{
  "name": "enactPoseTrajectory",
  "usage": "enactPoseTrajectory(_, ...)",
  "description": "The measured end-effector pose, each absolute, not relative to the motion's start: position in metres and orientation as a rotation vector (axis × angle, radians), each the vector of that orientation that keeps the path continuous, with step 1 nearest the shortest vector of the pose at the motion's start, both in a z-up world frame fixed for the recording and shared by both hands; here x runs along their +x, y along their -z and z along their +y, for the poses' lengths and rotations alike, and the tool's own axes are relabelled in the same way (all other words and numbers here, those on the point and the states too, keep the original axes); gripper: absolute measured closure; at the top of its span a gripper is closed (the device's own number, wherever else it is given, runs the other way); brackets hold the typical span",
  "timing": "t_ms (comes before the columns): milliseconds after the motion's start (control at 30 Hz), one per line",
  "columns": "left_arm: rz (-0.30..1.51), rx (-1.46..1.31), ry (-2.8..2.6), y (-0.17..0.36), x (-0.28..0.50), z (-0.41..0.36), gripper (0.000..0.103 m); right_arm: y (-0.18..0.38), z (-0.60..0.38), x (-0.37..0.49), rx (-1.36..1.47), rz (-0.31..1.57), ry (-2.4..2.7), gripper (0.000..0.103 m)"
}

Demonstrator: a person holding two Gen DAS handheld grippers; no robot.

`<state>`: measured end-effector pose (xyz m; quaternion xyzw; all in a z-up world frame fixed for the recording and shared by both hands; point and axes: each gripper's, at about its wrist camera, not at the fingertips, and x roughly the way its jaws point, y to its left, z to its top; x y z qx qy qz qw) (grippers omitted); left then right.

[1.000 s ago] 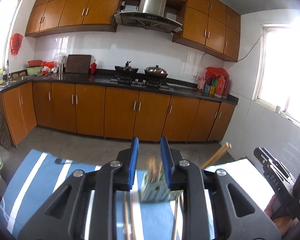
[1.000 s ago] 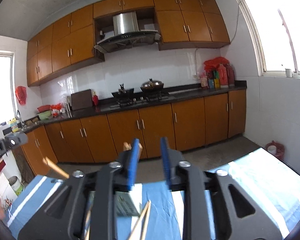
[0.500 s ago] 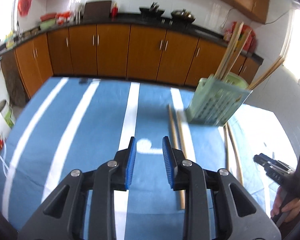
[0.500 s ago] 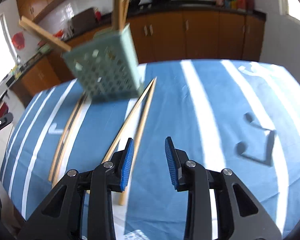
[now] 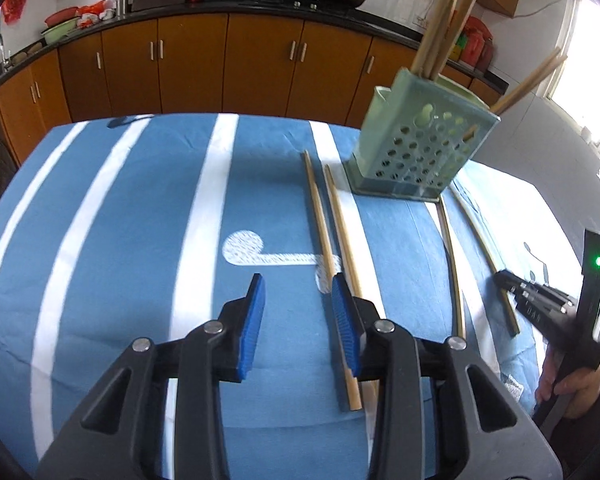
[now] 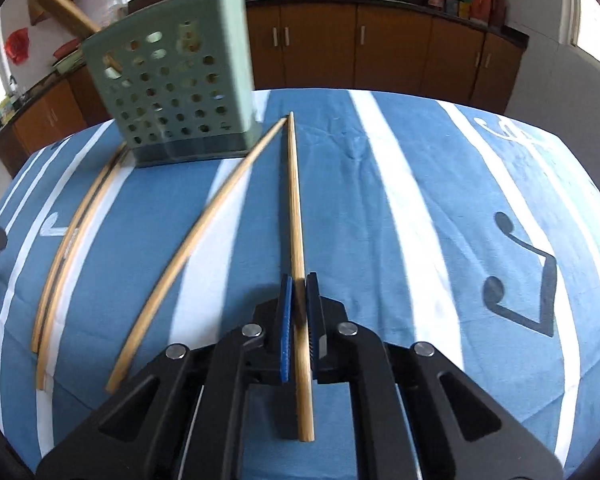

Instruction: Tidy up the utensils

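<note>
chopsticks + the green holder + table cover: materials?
Chopsticks: probably bamboo or wood; tan, matte, faint grain.
Holder: looks like moulded plastic; pale green, smooth, slightly glossy, punched round holes.
Table cover: woven fabric, blue with white stripes; matte, with creases.

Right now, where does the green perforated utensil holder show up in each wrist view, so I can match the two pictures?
Left wrist view: the green utensil holder stands upper right of centre on the striped cloth, chopsticks lying on both sides of it.
Right wrist view: the holder sits upper left, at the cloth's far edge.
Shared landmark: the brown kitchen cabinets behind the table.
</note>
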<state>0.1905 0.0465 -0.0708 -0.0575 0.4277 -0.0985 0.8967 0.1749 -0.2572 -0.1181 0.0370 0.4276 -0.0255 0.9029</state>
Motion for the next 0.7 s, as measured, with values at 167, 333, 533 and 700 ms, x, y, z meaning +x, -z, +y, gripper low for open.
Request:
enactPoseTrajectory(167, 0.919, -0.09, 0.236, 0.087, 0.196, 0.029, 0.068, 0.119, -0.295, 0.173, 0.137, 0.886, 0.138, 0.095)
enactPoseTrajectory(333, 0.935, -0.02, 0.245, 0.101, 0.201, 0.011, 0.074, 0.12, -0.293, 0.174, 0.111, 0.879, 0.133, 0.095)
enactPoseTrajectory(533, 0.944, 0.041, 0.22, 0.112, 0.201, -0.001, 0.088, 0.117, -0.289, 0.174, 0.107, 0.876, 0.124, 0.095)
enactPoseTrajectory(700, 0.931, 0.064, 0.148, 0.113, 0.204, 0.005, 0.095, 0.118, -0.285, 0.177, 0.095, 0.872, 0.101, 0.095)
